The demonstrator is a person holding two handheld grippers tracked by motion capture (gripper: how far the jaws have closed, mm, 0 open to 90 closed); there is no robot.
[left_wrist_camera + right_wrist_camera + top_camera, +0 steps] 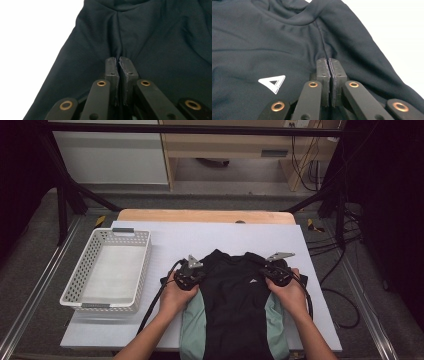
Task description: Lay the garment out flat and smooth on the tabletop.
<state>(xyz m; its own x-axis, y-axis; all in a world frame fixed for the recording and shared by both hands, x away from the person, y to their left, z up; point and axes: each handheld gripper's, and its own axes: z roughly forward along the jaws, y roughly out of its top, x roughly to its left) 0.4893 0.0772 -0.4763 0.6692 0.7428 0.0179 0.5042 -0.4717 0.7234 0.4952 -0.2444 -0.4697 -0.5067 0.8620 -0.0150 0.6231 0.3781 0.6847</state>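
Observation:
A black shirt (235,305) with pale green side panels lies flat on the white mat (225,237), its collar pointing away from me. My left gripper (196,275) is at the shirt's left shoulder. In the left gripper view the jaws of that gripper (118,60) are shut, with a fold of black cloth (150,37) gathered at their tips. My right gripper (268,273) is at the right shoulder. It (328,60) is also shut, pinching the cloth along a seam. A white triangle logo (272,83) sits on the chest to the left of its jaws.
A white perforated basket (107,232) stands on the left of the mat, close to my left hand. The wooden table edge (205,215) runs along the back. Cables (340,270) trail off the table's right side.

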